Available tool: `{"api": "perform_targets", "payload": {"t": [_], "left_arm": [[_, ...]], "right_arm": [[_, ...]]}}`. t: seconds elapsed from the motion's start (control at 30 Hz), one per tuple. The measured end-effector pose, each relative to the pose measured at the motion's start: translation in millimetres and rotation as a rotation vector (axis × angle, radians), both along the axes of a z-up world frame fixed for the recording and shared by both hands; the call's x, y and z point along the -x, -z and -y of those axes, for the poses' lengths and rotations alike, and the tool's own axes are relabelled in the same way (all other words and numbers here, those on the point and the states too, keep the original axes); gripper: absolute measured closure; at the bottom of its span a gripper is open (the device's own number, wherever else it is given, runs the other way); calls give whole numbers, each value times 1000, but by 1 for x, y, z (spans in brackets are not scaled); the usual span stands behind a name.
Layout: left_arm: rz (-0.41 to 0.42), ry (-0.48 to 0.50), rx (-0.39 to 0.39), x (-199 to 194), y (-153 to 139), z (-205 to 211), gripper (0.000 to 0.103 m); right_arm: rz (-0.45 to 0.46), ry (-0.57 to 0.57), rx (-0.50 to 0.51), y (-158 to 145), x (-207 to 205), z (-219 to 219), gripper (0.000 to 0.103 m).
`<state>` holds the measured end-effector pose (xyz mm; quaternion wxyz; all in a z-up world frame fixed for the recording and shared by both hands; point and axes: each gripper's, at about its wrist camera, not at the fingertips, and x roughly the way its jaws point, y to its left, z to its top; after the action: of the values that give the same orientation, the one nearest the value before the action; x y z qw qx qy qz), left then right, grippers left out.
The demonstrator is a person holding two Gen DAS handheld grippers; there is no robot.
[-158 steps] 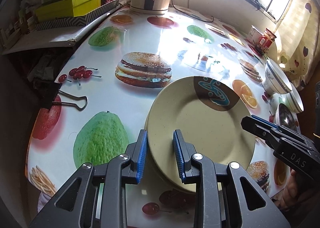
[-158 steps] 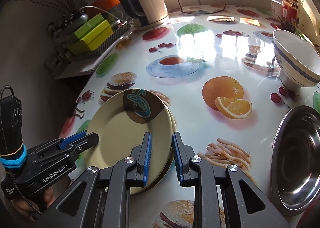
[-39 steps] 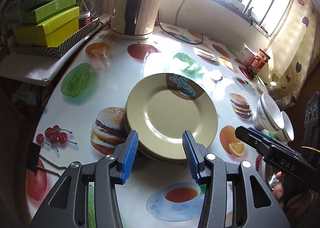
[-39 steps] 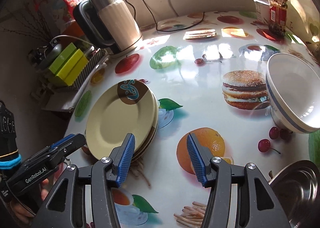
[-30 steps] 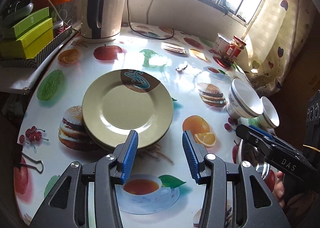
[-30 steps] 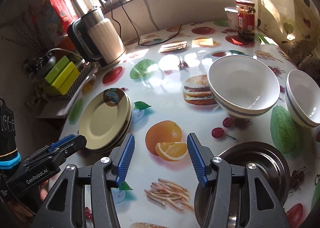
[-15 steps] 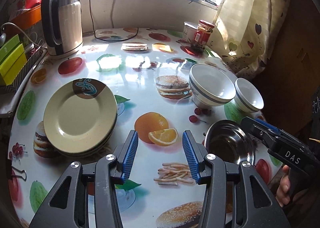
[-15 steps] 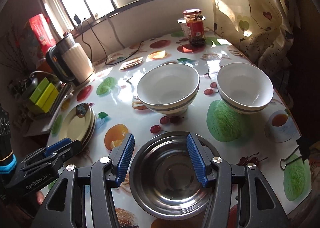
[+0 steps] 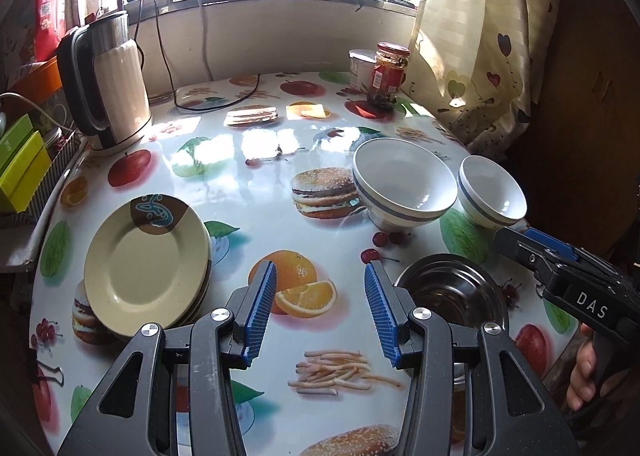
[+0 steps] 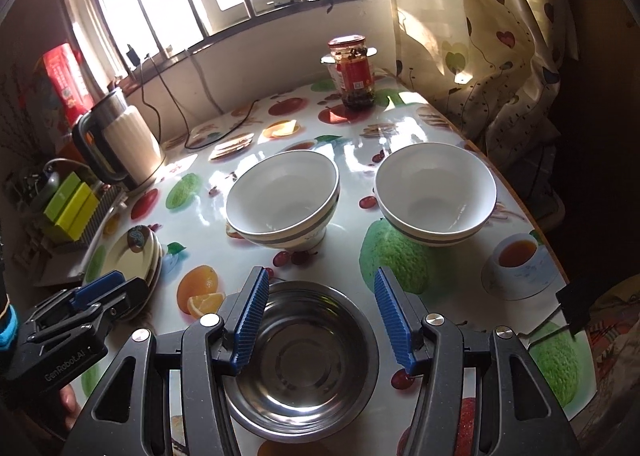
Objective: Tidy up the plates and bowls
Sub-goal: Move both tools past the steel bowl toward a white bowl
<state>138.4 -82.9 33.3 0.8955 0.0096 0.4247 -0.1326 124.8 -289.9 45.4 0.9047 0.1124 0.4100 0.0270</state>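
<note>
Left of the steel bowl (image 10: 304, 360), stacked plates (image 9: 148, 264) sit near the worktop (image 9: 256, 184) edge; left claw (image 9: 320, 306) spread, empty. Right claw (image 10: 320, 320) hovers spread over that bowl; two white bowls (image 10: 284, 200) stand beyond.

Your left gripper (image 9: 320, 308): black frame, ribbed blue pads, silver screws, "GenRobot.AI" lettering. Your right gripper (image 10: 318, 316): same build, marked "DAS".
</note>
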Motion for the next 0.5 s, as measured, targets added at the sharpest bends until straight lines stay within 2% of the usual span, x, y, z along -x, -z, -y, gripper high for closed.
{"api": "perform_targets", "payload": {"t": [0.3, 0.5], "left_arm": [[-1, 6, -4, -18, 3, 9, 56], [-13, 15, 49, -41, 2, 15, 56]], "right_arm": [[-8, 9, 19, 3, -16, 5, 48], [-3, 0, 48, 4, -33, 8, 48]]}}
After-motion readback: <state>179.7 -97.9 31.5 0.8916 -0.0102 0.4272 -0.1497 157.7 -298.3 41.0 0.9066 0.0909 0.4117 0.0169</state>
